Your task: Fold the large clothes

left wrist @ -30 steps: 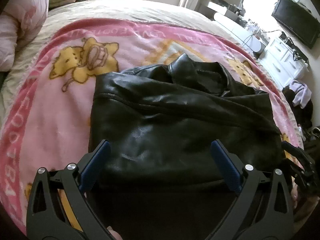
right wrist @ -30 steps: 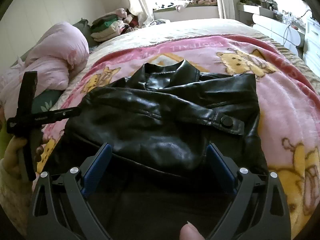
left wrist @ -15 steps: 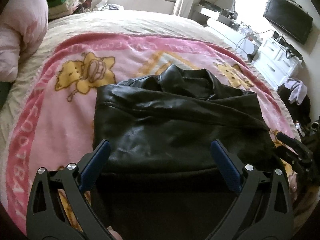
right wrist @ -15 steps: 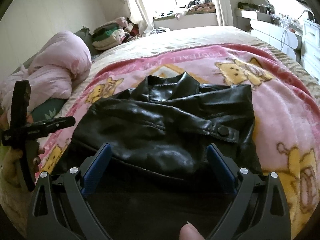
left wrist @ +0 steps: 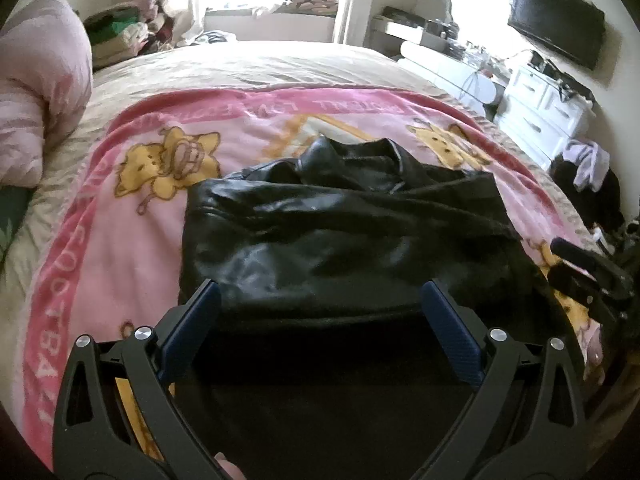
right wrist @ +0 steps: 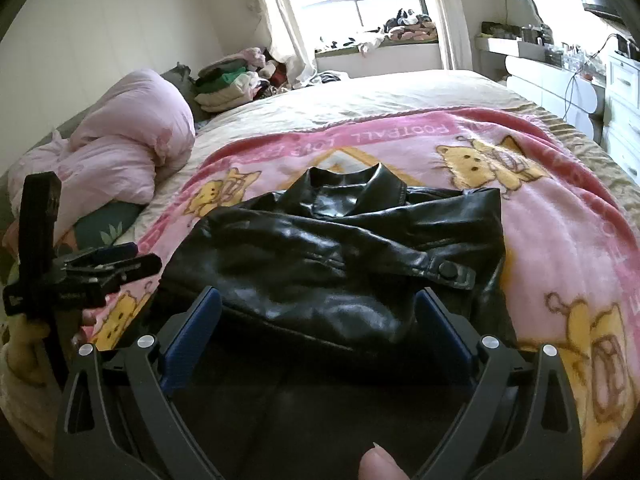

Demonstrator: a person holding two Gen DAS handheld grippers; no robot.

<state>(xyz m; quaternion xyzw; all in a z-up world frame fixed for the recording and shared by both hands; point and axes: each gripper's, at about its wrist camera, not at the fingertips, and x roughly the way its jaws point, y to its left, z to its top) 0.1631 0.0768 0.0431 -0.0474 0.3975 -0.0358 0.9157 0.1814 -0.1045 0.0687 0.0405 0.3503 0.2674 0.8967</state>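
Observation:
A black leather jacket [left wrist: 344, 240] lies folded on a pink cartoon blanket [left wrist: 120, 248], collar at the far end and a sleeve with a snap button [right wrist: 447, 269] laid across it. My left gripper [left wrist: 320, 300] is open and empty, held above the jacket's near edge. My right gripper [right wrist: 318, 308] is open and empty, also above the near edge. The jacket also shows in the right wrist view [right wrist: 340, 264]. The left gripper shows at the left of the right wrist view [right wrist: 108, 260], the right gripper at the right of the left wrist view [left wrist: 584, 268].
A pink duvet [right wrist: 120, 152] is bunched at the bed's left side. Folded clothes [right wrist: 228, 84] are piled at the far left corner. White drawers [left wrist: 544, 108] and a wall TV [left wrist: 556, 36] stand to the right of the bed.
Both grippers have pulled back and risen a little from the jacket, so more of the bed and room shows. Both stay open. The jacket has not moved.

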